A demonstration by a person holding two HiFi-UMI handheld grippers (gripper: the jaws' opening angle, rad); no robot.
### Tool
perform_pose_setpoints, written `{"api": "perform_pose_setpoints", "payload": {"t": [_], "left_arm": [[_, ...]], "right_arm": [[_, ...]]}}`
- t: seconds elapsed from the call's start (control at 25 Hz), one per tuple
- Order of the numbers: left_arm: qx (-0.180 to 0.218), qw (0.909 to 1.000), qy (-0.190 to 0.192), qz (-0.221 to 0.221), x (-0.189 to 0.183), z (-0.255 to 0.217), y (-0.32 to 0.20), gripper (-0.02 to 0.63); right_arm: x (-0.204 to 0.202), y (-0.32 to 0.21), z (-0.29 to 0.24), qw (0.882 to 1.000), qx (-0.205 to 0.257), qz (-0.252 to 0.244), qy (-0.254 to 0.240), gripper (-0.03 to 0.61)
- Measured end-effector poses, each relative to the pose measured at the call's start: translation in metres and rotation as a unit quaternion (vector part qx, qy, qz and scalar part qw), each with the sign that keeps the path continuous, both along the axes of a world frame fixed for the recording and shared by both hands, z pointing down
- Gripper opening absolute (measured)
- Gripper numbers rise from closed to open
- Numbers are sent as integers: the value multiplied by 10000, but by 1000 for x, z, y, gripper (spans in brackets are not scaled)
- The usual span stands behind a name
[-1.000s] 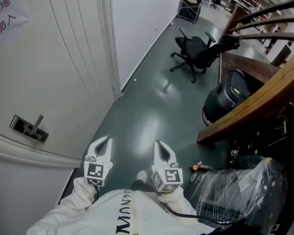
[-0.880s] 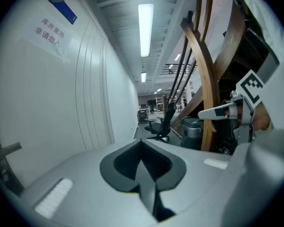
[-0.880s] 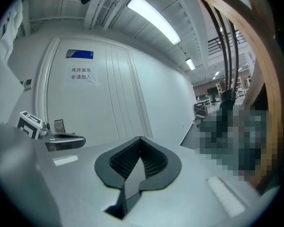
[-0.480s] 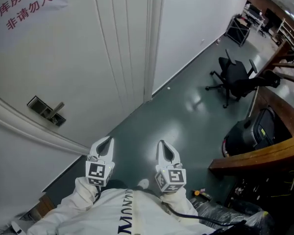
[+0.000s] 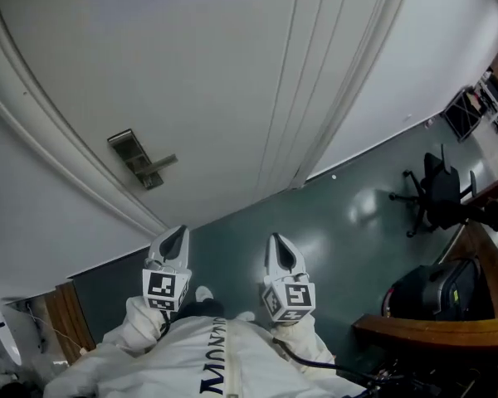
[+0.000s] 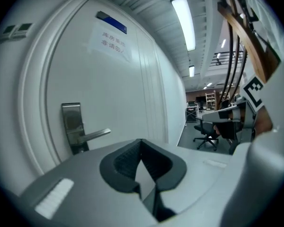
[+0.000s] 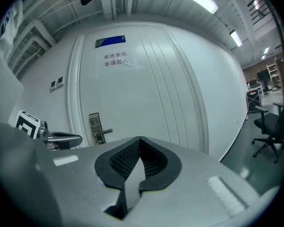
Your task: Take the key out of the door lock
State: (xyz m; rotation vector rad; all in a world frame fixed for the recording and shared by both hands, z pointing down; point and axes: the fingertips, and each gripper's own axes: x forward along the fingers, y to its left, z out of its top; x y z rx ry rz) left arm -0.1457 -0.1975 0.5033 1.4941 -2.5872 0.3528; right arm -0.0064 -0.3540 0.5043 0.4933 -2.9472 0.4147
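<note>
Both jaws pinched together with nothing in them: my left gripper [image 5: 176,240] and right gripper [image 5: 279,245] sit side by side close to my chest. The door lock [image 5: 138,159] and its lever handle [image 5: 163,163] are ahead on the white door [image 5: 257,81], well apart from both grippers. The key is too small to make out.

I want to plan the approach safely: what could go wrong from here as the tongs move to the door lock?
1. The left tongs and right tongs are shut, apart from the door; arriving shut, they may bump the lock plate, not grip.
2. The lever handle juts from that plate and may snag them.
3. No key can be made out yet, so aim may miss.
</note>
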Motion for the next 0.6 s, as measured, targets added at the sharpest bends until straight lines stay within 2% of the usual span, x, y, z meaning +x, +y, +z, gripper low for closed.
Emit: {"api": "perform_pose_setpoints", "payload": {"t": [0.2,0.6], "left_arm": [[168,9984,-24,-541,-47,-4,41,0],[334,9927,-111,-1158,-106,-12,100,0]], "right_arm": [[-58,28,-9,9989,132,-440,43,2],[-149,77,-15,9936,312,-1082,97,2]]}}
